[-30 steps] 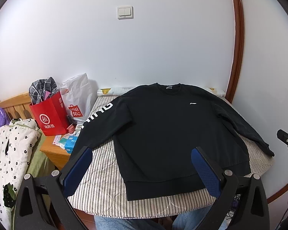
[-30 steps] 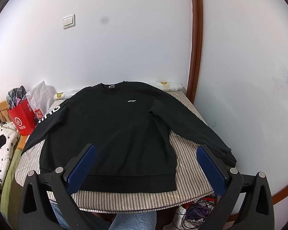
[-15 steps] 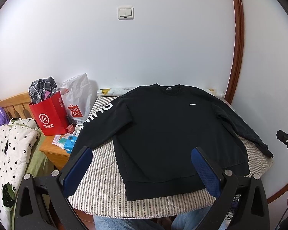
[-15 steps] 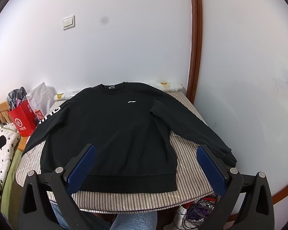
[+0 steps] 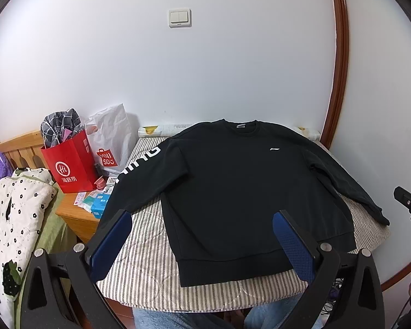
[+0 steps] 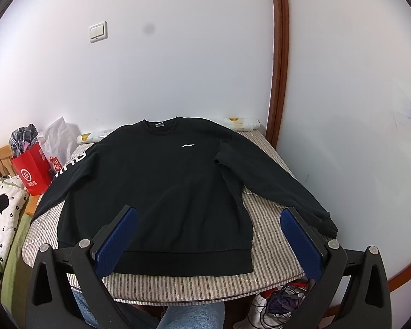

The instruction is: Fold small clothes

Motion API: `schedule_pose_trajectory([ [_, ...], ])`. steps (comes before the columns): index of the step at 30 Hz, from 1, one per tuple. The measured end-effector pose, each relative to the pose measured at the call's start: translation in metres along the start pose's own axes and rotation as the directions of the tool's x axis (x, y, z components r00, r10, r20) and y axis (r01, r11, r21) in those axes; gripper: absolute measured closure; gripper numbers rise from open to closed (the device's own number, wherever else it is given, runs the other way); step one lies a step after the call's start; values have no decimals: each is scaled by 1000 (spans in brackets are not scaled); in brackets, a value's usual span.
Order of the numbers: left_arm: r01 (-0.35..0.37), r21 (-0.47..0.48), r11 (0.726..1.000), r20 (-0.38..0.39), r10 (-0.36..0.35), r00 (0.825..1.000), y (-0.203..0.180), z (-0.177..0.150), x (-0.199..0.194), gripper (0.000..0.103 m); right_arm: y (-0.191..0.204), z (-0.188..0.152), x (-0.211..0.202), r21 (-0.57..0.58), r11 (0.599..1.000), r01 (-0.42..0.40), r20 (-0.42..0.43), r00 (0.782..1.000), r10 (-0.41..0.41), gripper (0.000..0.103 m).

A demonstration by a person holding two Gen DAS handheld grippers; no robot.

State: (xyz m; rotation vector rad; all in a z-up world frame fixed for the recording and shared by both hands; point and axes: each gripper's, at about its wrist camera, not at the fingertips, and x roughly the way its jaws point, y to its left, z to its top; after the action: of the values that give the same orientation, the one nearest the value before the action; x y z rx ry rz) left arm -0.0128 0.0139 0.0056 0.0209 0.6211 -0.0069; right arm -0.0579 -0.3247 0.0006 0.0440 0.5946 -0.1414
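Note:
A black long-sleeved sweatshirt (image 5: 241,186) (image 6: 161,181) lies flat, front up, on a striped table cover (image 5: 148,252) (image 6: 265,230), collar toward the wall and both sleeves spread out. The left sleeve carries white letters; a small white logo sits on the chest. My left gripper (image 5: 202,219) hovers open above the near hem, nothing between its blue pads (image 5: 112,241). Over the same hem my right gripper (image 6: 208,216) is open too, empty, with its right pad (image 6: 301,244) near the right cuff.
A red paper bag (image 5: 68,164) and a white plastic bag (image 5: 109,142) stand on a wooden nightstand (image 5: 74,211) left of the table. A flowered quilt (image 5: 11,219) lies further left. Walls close the back and right. Cables (image 6: 276,301) lie below; jeans-clad legs (image 6: 189,315) sit under the near edge.

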Motion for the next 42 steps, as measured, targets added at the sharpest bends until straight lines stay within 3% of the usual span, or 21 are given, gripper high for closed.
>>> schedule_pose_trajectory([
  [34,13,15,1000,29,-14,999,-4,5,-5,0,-5,-5,-7,16,1000,-3,17,1000,2,1],
  [42,41,12,999,20,-41,999,-4,2,17,0,3,-8,11,8,1000,-11,0,1000,11,0],
])
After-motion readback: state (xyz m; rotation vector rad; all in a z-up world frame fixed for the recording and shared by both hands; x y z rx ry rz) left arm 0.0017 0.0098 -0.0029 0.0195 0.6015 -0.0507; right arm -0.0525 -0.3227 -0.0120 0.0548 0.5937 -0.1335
